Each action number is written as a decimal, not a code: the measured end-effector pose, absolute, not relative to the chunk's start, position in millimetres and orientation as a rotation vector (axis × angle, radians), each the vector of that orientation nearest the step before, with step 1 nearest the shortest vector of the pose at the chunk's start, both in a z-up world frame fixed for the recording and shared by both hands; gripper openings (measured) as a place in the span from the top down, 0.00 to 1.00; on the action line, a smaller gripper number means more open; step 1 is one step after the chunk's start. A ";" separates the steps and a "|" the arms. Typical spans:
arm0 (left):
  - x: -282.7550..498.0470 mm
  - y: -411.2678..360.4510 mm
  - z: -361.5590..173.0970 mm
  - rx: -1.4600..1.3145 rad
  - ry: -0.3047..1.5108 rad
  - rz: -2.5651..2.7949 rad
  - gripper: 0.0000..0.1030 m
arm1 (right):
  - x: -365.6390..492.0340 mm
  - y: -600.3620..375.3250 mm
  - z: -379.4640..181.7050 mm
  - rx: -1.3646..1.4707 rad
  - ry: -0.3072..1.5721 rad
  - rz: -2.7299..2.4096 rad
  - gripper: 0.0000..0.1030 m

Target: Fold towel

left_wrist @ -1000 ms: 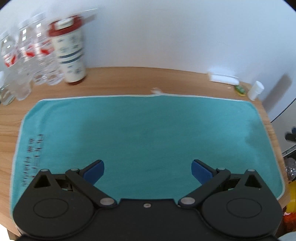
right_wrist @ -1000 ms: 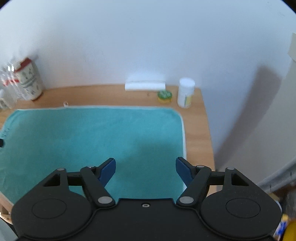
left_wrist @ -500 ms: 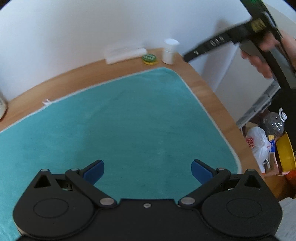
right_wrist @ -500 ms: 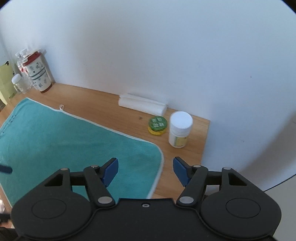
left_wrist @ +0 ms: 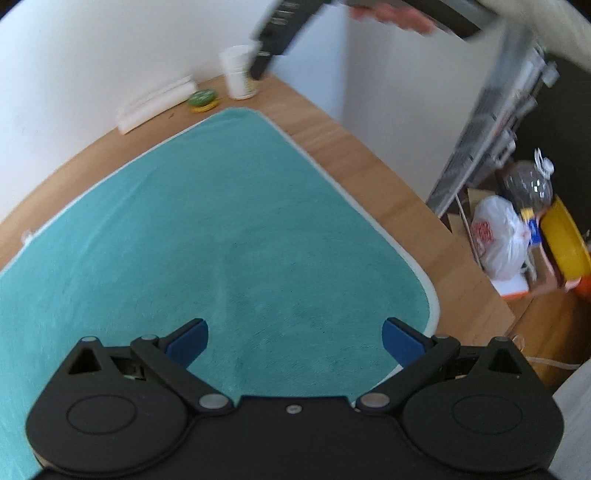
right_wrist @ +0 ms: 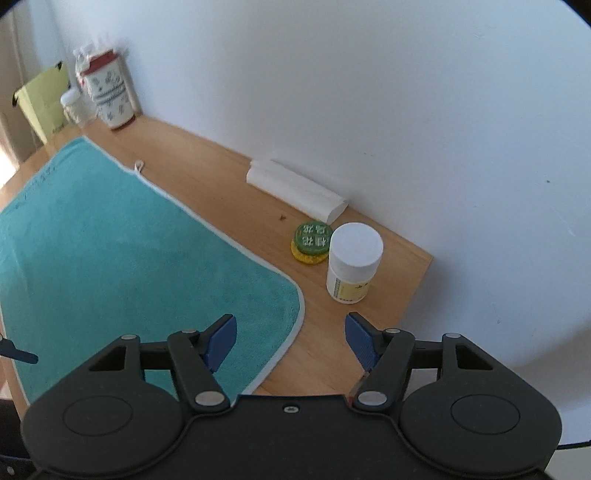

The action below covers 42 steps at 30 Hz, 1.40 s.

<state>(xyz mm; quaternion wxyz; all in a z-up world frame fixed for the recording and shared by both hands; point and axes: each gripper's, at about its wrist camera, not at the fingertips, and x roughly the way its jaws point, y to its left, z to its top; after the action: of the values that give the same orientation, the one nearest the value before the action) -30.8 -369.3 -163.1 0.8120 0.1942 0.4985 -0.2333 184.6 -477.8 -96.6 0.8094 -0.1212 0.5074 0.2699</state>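
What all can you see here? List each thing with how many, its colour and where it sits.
towel: one, teal, spread flat on table
table: one, wooden, against wall
pill bottle: one, white, back right corner
small tin: one, green and yellow, beside the bottle
paper roll: one, white, along wall
canister: one, white, red lid, far left corner
left gripper: open, above towel
right gripper: open, above towel corner
hand: one, top of left view

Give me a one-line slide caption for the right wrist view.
Open right gripper hovers over the far right corner of the flat teal towel, near a white pill bottle.
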 end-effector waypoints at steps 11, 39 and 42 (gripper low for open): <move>-34.6 -393.9 -169.6 0.466 1.020 -0.586 0.01 | 191.3 -469.0 -124.1 -0.254 1.067 0.631 0.37; -18.3 -408.3 -195.1 0.435 1.114 -0.587 0.13 | 203.2 -457.3 -169.3 -0.314 1.021 0.745 0.46; -17.2 -407.8 -195.5 0.428 1.123 -0.588 0.13 | 201.4 -456.2 -167.8 -0.327 1.019 0.773 0.56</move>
<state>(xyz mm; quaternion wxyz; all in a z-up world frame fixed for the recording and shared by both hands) -17.2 -407.8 -195.5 0.7846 0.1983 0.5205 -0.2724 201.4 -456.2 -167.8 0.7900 -0.1517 0.4732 0.3592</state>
